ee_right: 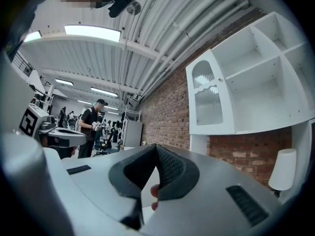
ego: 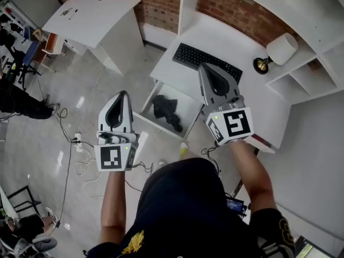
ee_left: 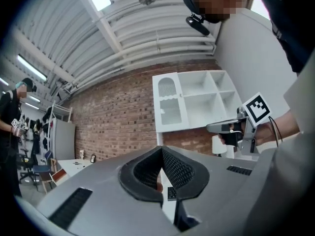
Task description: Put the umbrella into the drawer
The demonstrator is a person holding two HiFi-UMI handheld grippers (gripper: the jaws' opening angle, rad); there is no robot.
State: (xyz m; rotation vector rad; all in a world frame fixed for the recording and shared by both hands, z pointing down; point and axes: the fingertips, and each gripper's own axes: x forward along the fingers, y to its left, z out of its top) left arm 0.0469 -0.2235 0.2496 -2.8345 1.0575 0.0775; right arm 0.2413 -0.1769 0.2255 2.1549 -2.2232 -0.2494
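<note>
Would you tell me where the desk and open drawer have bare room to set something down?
Desk: bare behind the keyboard and between it and the lamp. Drawer: umbrella crowds the middle; only narrow bare margins around it.

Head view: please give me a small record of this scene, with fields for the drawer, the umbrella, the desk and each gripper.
drawer: open, pulled out from under the desk
umbrella: black, lying inside the drawer
desk: white, carries a black keyboard and a white lamp
left gripper: jaws together, nothing between them, held left of the drawer
right gripper: jaws together, nothing between them, held over the desk edge by the keyboard
task state: umbrella is in the drawer; drawer not yet closed
</note>
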